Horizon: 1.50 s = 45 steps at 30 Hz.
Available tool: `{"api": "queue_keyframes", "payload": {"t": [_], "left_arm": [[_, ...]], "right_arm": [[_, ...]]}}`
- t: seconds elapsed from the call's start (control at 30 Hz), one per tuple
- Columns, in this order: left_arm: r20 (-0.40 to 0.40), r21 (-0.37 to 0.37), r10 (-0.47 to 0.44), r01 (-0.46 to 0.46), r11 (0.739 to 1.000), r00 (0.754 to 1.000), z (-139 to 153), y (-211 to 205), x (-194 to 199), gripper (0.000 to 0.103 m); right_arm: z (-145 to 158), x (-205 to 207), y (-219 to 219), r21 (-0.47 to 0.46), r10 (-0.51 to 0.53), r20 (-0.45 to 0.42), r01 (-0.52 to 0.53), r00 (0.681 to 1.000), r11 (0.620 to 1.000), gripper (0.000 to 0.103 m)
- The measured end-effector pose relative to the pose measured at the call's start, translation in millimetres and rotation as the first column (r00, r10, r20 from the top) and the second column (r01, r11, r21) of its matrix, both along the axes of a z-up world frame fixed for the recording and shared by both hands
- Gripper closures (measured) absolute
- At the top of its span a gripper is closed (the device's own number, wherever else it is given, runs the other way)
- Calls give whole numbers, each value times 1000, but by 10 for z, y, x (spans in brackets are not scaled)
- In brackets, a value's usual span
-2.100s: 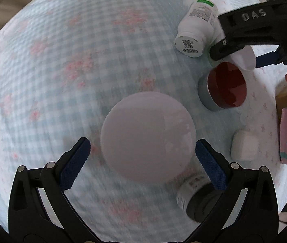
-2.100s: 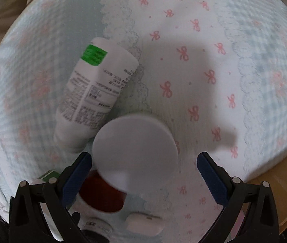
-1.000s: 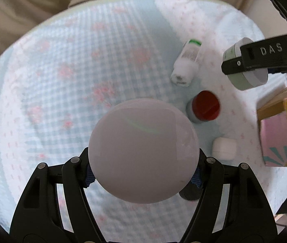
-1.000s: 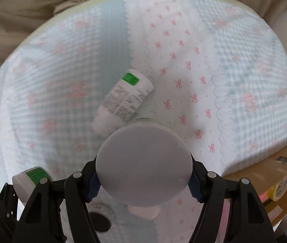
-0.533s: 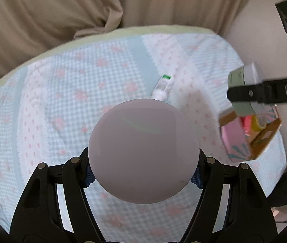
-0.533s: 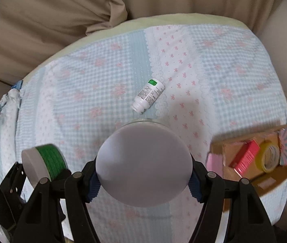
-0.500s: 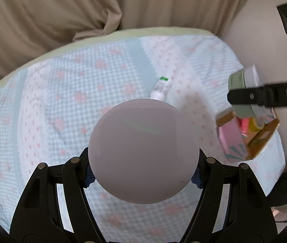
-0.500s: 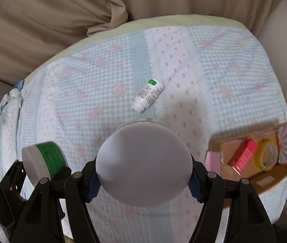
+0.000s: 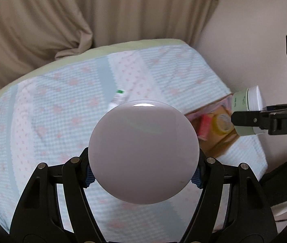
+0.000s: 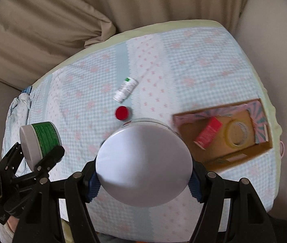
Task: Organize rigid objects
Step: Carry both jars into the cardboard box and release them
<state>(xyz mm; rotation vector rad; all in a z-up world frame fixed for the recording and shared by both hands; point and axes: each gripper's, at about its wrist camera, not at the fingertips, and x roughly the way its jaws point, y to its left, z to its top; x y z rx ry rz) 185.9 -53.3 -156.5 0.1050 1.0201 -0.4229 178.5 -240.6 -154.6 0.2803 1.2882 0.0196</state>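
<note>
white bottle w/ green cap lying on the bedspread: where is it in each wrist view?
Left wrist: white bottle at upper centre, mostly hidden behind the jar in the left hand-held gripper; only its green end and some of its body show.
Right wrist: white bottle in full view, above centre, beyond the red-lidded jar.
Shared landmark: cardboard box at right.

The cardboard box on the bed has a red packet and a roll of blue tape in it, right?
Not quite. The tape roll is yellow, not blue. The right wrist view shows it lying in the cardboard box beside the red packet, and the box does sit on the bed.
</note>
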Motion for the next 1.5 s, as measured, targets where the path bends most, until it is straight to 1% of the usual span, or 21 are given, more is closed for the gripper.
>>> {"api": "queue_keyframes", "payload": {"t": [0.07, 0.13, 0.17, 0.27, 0.33, 0.37, 0.43, 0.5, 0.6, 0.77, 0.8, 0.93, 1.07, 1.2, 1.33, 1.37, 1.4, 1.43, 1.5], "left_arm": [[-9, -6, 0, 0, 1000, 1000, 2, -289, -73, 35], [-27, -16, -2, 1, 1000, 1000, -24, -549, -119, 35], [-36, -14, -5, 4, 1000, 999, -47, -721, -146, 35], [-57, -4, -21, 21, 1000, 998, -145, -1191, -185, 35], [-71, -5, -25, 25, 1000, 997, -212, -1430, -178, 35], [-81, -6, -29, 28, 1000, 996, -267, -1575, -164, 35], [-95, 0, -38, 39, 999, 995, -363, -1810, -138, 35], [-111, 15, -52, 54, 998, 992, -497, -2051, -107, 35], [-149, 34, -61, 66, 997, 987, -748, -2339, -64, 35], [-207, 69, -65, 81, 994, 976, -1214, -2617, -4, 35], [-218, 81, -67, 86, 993, 974, -1323, -2667, 6, 35], [-263, 124, -72, 108, 986, 962, -1720, -2824, 21, 35], [-288, 167, -92, 145, 975, 953, -2002, -2927, -30, 35], [-304, 197, -103, 168, 966, 947, -2199, -2980, -43, 35], [-298, 218, -114, 184, 958, 948, -2294, -3018, -39, 35], [-303, 226, -112, 185, 956, 946, -2299, -3021, -35, 31], [-306, 221, -113, 186, 957, 945, -2289, -3015, -41, 23], [-302, 212, -115, 184, 960, 946, -2259, -3005, -51, 0], [-280, 190, -117, 175, 966, 953, -2165, -2953, -60, 0]], "right_arm": [[-2, -75, -234, -3, 7, -4, -7, 1000, 1000, 37], [-27, -174, -558, -4, 14, -15, -14, 1000, 1000, 37], [-36, -198, -650, -6, 16, -19, -16, 1000, 1000, 37], [-124, -271, -1124, -10, 17, -41, -18, 999, 1000, 37], [-189, -278, -1343, -13, 17, -53, -18, 998, 1000, 37], [-257, -276, -1516, -20, 16, -68, -17, 998, 1000, 37], [-359, -261, -1711, -24, 14, -89, -16, 996, 1000, 37], [-527, -233, -1958, -25, 11, -118, -14, 993, 1000, 37], [-772, -173, -2223, -13, 14, -152, -16, 988, 1000, 37], [-1166, -79, -2469, -8, 32, -190, -34, 981, 999, 37], [-1288, -55, -2525, 1, 31, -197, -32, 980, 999, 37], [-1604, -29, -2620, 20, 32, -217, -28, 976, 999, 37], [-1894, -70, -2668, 4, 64, -222, -65, 973, 998, 37], [-2050, -114, -2664, -14, 103, -205, -108, 973, 994, 37], [-2121, -130, -2665, -5, 136, -171, -139, 976, 990, 37], [-2140, -129, -2646, -20, 146, -168, -152, 975, 988, 36], [-2159, -128, -2632, -32, 155, -173, -162, 973, 986, 36], [-2174, -121, -2613, -39, 157, -174, -166, 972, 985, 34], [-2112, -145, -2610, -47, 162, -117, -168, 980, 985, 0]]}}
